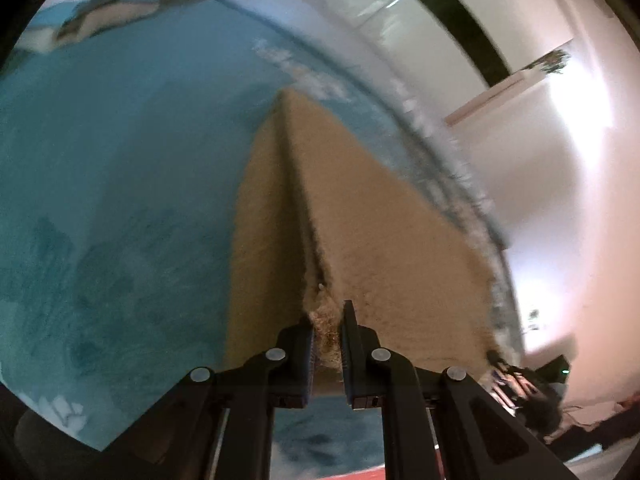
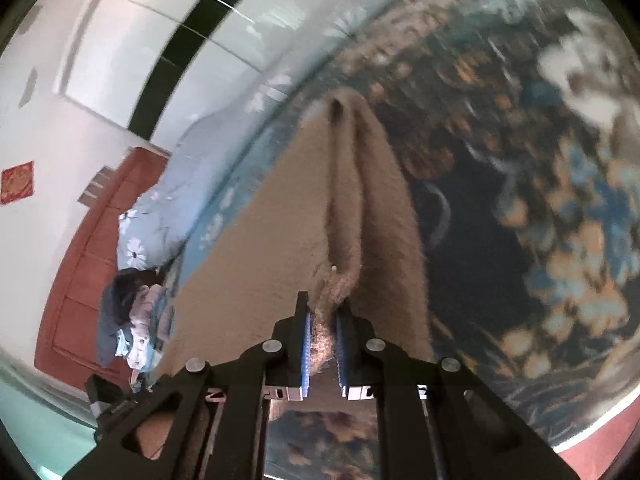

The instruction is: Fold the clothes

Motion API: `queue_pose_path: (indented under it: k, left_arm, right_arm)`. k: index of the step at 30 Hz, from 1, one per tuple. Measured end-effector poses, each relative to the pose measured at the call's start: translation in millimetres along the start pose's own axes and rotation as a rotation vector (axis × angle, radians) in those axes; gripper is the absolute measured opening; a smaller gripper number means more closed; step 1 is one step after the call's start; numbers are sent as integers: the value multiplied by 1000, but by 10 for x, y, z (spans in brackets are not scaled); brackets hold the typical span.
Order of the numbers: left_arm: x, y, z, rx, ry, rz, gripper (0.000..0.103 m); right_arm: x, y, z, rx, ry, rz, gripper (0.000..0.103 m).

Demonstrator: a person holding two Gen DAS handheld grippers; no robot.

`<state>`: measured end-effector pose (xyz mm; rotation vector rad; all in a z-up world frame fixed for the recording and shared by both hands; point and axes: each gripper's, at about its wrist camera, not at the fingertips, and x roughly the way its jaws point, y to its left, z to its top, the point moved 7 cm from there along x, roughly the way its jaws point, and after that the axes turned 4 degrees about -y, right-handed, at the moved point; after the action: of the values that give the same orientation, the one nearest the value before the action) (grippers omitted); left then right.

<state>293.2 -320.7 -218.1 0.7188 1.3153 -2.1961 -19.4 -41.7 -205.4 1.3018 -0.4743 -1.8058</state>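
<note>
A fuzzy tan garment (image 1: 360, 216) lies spread on a bed. In the left wrist view my left gripper (image 1: 327, 322) is shut on a bunched corner of it, and the cloth runs away from the jaws in a long ridge. The same tan garment (image 2: 256, 248) fills the middle of the right wrist view, where my right gripper (image 2: 322, 312) is shut on another pinched edge between its blue pads (image 2: 306, 344). Two folds of cloth rise from that grip toward the far end.
The left side of the bed is a teal cover (image 1: 120, 184); the right side is a dark floral blanket (image 2: 520, 200). A pale blue flowered pillow (image 2: 172, 208) and a pile of clothes (image 2: 128, 320) sit at the bed's far edge, near a red-brown wooden door (image 2: 80, 272).
</note>
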Motion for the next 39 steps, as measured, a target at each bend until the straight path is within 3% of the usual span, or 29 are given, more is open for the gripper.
queue_pose_path:
  k: [3, 8, 9, 10, 11, 12, 14, 15, 17, 23, 28, 30, 36, 37, 38, 39]
  left_arm:
    - [35, 31, -14, -4, 13, 2, 12]
    - [-72, -119, -27, 99, 30, -30, 17]
    - [-128, -144, -25, 127, 32, -56, 28]
    - [-187, -163, -22, 157, 33, -82, 48]
    - [-249, -148, 3, 180, 21, -76, 60]
    - [-264, -96, 71, 187, 5, -43, 72]
    - [-274, 20, 224, 195, -27, 32, 75]
    - [-281, 79, 301, 198, -42, 70, 76]
    - [-253, 171, 422, 187, -53, 113, 76]
    - [168, 254, 564, 90, 16, 38, 77]
    - [375, 106, 745, 97, 63, -43, 77]
    - [479, 52, 794, 118, 82, -43, 77]
    - [552, 26, 927, 59, 88, -110, 74]
    - [558, 25, 938, 49, 80, -110, 62]
    - [570, 23, 948, 41, 72, -107, 51]
    - [581, 20, 957, 34, 64, -103, 30]
  right_arm:
    - [31, -89, -24, 19, 16, 12, 11]
    - [-14, -19, -7, -63, 22, -13, 14]
    - [-41, 13, 3, -89, 10, -21, 14]
    - [-78, 36, 29, -116, -10, -20, 16]
    - [-117, 56, 58, -143, -31, -19, 26]
    - [-155, 78, 86, -170, -52, -18, 44]
    - [-163, 75, 168, -218, -87, -40, 58]
    - [-131, 65, 204, -223, -90, -51, 58]
    - [-64, 31, 281, -222, -94, -75, 61]
    - [90, -134, 529, -192, -104, -137, 64]
    - [290, -72, 656, -118, -56, 29, 67]
    - [417, -4, 697, -109, -22, 83, 67]
    - [699, 127, 880, -126, 83, 138, 64]
    - [727, 137, 902, -131, 95, 129, 62]
    - [753, 146, 923, -137, 107, 117, 50]
    - [794, 150, 911, -144, 124, 102, 33]
